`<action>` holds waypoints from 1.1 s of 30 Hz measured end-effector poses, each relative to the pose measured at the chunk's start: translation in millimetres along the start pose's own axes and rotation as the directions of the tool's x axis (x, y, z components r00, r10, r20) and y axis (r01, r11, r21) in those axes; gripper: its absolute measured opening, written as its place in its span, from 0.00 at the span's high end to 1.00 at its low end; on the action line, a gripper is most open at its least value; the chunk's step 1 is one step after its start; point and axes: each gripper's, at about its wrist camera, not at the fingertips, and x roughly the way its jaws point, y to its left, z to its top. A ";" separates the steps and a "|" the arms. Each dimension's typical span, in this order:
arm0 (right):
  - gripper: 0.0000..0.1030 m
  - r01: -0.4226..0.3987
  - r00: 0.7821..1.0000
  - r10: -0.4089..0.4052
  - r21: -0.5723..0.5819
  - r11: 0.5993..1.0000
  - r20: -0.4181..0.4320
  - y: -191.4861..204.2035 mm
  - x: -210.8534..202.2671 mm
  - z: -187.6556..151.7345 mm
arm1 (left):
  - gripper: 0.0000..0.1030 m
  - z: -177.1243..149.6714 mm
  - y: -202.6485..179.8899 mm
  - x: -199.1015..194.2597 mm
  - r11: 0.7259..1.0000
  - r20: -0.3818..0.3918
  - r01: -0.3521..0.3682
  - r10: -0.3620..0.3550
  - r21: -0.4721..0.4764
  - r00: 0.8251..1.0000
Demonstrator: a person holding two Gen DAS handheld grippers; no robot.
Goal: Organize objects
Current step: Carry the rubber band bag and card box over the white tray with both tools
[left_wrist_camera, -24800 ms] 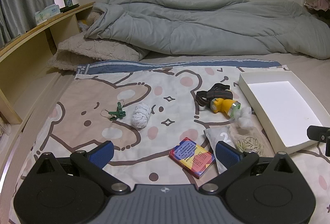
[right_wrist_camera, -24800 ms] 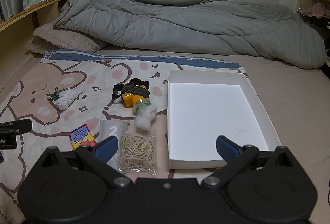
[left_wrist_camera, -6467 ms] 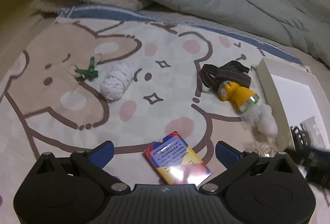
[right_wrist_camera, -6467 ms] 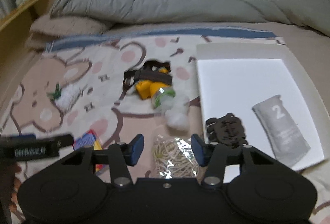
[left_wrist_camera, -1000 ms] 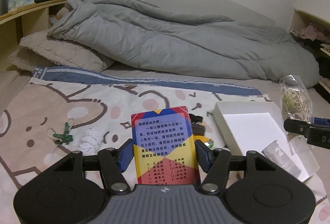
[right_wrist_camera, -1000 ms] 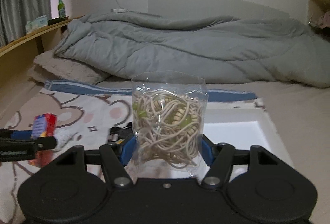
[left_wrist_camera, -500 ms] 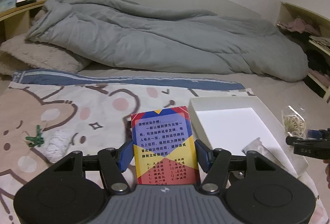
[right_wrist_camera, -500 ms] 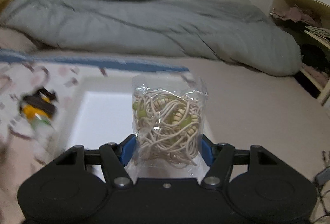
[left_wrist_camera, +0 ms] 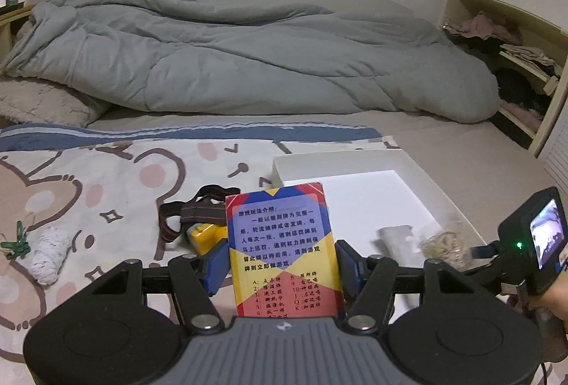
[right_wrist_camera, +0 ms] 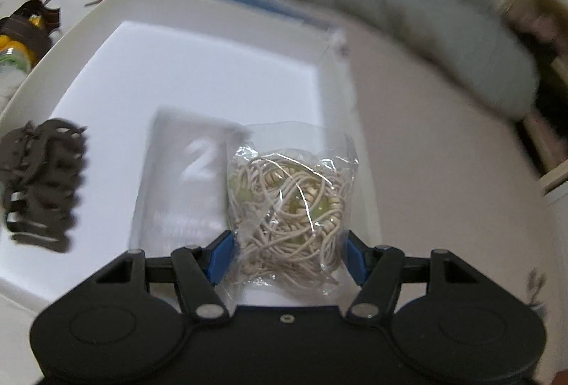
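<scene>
Two claws, each gripping one thing: the left claw (left_wrist_camera: 282,264) pinches one upright card box (left_wrist_camera: 282,243) above the bed's bear-print blanket (left_wrist_camera: 106,179), beside the one white tray (left_wrist_camera: 340,159); the right claw (right_wrist_camera: 287,255) pinches one clear bag of rubber bands (right_wrist_camera: 289,204) over the tray's near right corner. Inside lie one grey pouch (right_wrist_camera: 184,179) and one dark hair clip (right_wrist_camera: 42,179); the tray's far half is bare. One headlamp (left_wrist_camera: 198,218) lies outside the left rim.

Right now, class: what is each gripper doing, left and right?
Left gripper: closed on the card box.
Right gripper: closed on the bag of rubber bands.
</scene>
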 end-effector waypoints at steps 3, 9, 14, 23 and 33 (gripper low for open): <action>0.36 -0.115 0.993 0.116 0.043 0.992 -0.011 -0.7 -3.4 0.9 | 0.39 -0.1 -2.8 1.5 1.000 -0.002 0.002 -0.002 0.010 1.000; 0.34 -0.184 0.980 0.193 0.150 0.971 -0.050 -11.3 -4.5 -3.9 | 0.39 -0.9 -8.3 -0.3 1.000 -0.010 0.020 -0.020 0.011 1.000; 0.24 -0.140 0.987 0.153 0.214 0.967 -0.046 -37.0 -5.6 -13.1 | 0.39 6.5 -16.5 3.6 0.999 -0.002 0.031 -0.031 0.020 1.000; 0.20 -0.232 0.971 0.238 0.367 0.901 0.029 -72.9 -17.7 -26.1 | 0.39 31.6 -34.8 46.1 0.997 -0.023 0.040 -0.042 -0.068 0.999; 0.20 -0.262 0.963 0.264 0.431 0.864 0.056 -77.8 -18.7 -20.8 | 0.39 36.3 -52.0 115.0 0.973 -0.084 0.063 -0.084 -0.224 0.993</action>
